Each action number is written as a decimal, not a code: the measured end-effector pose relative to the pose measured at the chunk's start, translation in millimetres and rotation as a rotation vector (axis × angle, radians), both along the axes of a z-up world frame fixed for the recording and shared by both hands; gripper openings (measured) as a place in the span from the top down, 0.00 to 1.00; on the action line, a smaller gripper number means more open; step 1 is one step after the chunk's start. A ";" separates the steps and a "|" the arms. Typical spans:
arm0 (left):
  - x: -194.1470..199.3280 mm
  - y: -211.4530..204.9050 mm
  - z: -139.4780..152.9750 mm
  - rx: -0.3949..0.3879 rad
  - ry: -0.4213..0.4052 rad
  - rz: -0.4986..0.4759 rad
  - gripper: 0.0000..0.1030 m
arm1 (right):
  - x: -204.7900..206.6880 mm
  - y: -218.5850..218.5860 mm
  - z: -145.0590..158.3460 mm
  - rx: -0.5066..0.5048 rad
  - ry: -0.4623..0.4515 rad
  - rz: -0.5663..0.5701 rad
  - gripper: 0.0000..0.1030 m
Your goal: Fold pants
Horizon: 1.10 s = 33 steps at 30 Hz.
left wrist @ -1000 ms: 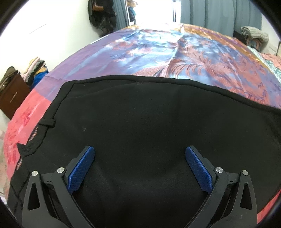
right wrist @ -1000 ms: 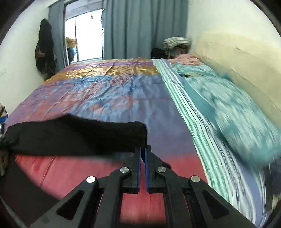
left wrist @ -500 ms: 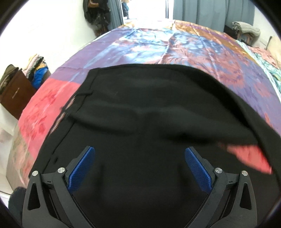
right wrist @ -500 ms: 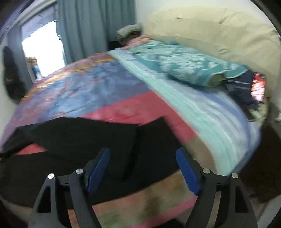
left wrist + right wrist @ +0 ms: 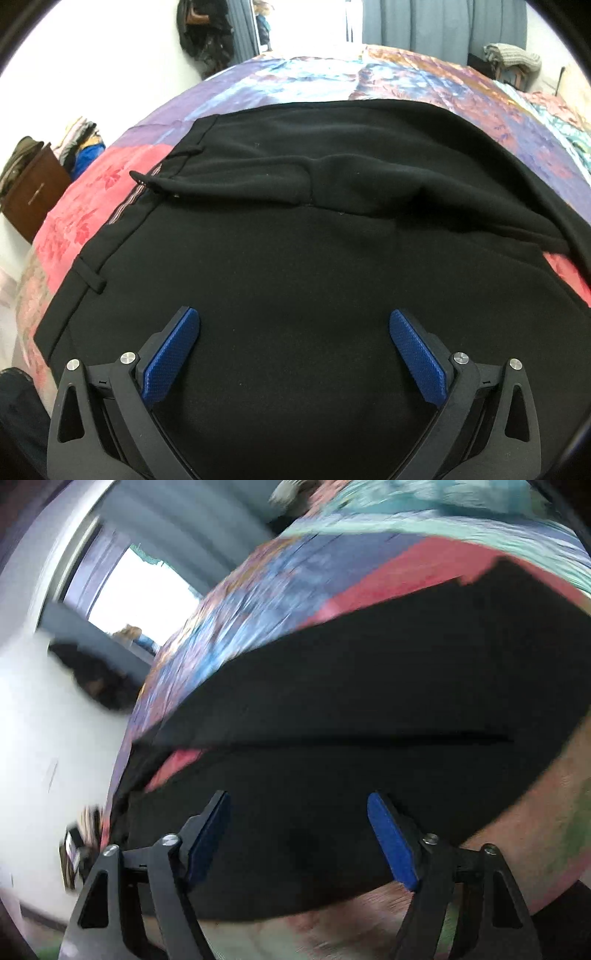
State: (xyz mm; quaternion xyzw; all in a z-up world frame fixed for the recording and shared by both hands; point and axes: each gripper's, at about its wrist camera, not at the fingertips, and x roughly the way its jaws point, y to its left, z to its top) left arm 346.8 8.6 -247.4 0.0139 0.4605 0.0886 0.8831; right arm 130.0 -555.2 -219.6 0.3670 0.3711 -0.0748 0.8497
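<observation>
A bed [image 5: 332,74] with a patchwork cover carries the black pants [image 5: 314,240], one leg laid loosely over the other. Both the left gripper [image 5: 294,345] and right gripper [image 5: 298,830] hover, fingers apart, empty. The rumpled top layer could slide, skewing any fold.

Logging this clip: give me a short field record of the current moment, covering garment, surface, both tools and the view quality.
garment: black pants spread flat, one leg laid over the other
waistband: at the left in the left wrist view, belt loop visible
surface: patterned bedspread on a bed
left tool: open, above the pants, gripping nothing
right tool: open, above the pants, gripping nothing
background: grey curtains, brown cabinet
view quality: left wrist sharp, right wrist motion-blurred
</observation>
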 end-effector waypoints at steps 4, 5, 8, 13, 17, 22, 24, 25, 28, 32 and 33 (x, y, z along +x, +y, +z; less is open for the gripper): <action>-1.5 -2.1 -0.9 0.007 -0.020 -0.001 0.00 | -18.7 -28.7 -1.8 0.061 -0.044 -0.144 0.27; -2.1 -2.8 -1.4 0.009 -0.023 -0.001 0.00 | -21.8 -31.8 -3.4 0.089 -0.060 -0.161 0.27; -4.7 -4.1 -2.8 0.013 -0.027 -0.001 0.00 | -22.4 -37.6 2.7 0.042 -0.070 -0.205 0.28; -5.5 -5.1 -3.0 0.016 -0.027 -0.001 0.00 | -25.2 -60.1 -4.3 0.113 -0.119 -0.309 0.30; -6.3 -6.6 -3.4 0.027 -0.026 0.001 0.00 | -31.0 -67.7 -5.5 0.139 -0.111 -0.348 0.42; -3.4 -5.4 -2.2 0.025 -0.004 0.013 0.00 | -30.8 -69.7 -3.3 0.123 -0.058 -0.339 0.84; 2.6 -5.8 3.7 0.025 0.067 0.025 0.01 | -36.4 -65.6 13.7 0.094 -0.103 -0.312 0.84; 8.2 -7.0 10.7 0.019 0.120 0.016 0.01 | -37.7 -62.8 25.0 0.072 -0.127 -0.289 0.84; 30.7 -9.0 44.9 -0.115 0.107 -0.045 0.01 | -39.3 -52.6 62.9 -0.013 -0.191 -0.209 0.85; 102.1 -13.9 75.3 -0.378 0.129 -0.095 0.01 | -37.3 -45.4 97.0 -0.059 -0.246 -0.131 0.85; 120.8 -15.3 75.0 -0.440 0.148 -0.090 0.01 | -36.0 -44.8 102.0 -0.057 -0.255 -0.123 0.85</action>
